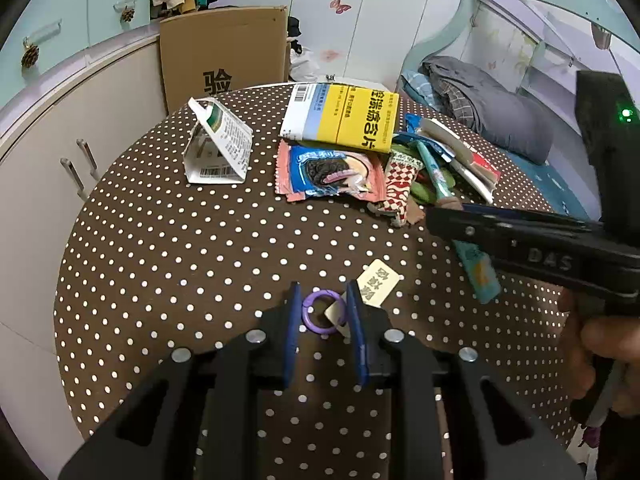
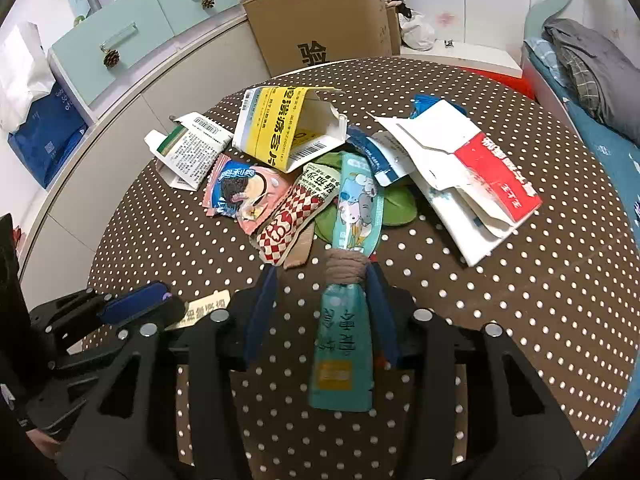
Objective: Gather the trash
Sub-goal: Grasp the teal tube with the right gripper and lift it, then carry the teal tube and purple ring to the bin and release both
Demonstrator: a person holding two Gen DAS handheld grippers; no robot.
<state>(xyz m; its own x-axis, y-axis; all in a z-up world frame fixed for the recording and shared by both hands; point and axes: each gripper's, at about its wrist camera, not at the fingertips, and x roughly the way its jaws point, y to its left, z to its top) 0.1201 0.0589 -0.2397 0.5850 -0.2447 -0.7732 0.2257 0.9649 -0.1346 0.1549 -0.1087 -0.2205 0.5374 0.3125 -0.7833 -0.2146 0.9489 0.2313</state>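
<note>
On the round brown surface (image 1: pixel 160 264) dotted with white, the trash lies in a loose heap toward the far side. Going left to right in the left wrist view, a folded white medicine carton with green print and a barcode (image 1: pixel 218 148) stands tent-like and apart from the rest; next comes a flattened yellow and white pill box with black lettering (image 1: pixel 342 118), which overlaps the top edge of a torn pink biscuit wrapper with a blue panel (image 1: pixel 328 174); beside that lies a red-and-white checkered snack packet (image 1: pixel 400 184), and then a pile of white, red and blue cardboard pieces (image 1: pixel 456 152). Nearer the camera, the left gripper (image 1: pixel 323 312) has its blue-padded fingers spread on either side of a small purple plastic ring (image 1: pixel 323 312) fastened to a cream paper tag with printed characters (image 1: pixel 378 282); both lie flat on the surface, and whether the pads touch the ring cannot be told. Further right, the right gripper (image 2: pixel 320 296) has its fingers spread around a long teal sachet with a cartoon print (image 2: pixel 346 332), which is bound at its middle by a beige band (image 2: pixel 346 270). The sachet touches the right-hand finger, with a clear gap to the left-hand one. Its lower end runs back between the fingers toward the camera, and its upper end rests on the heap.
</note>
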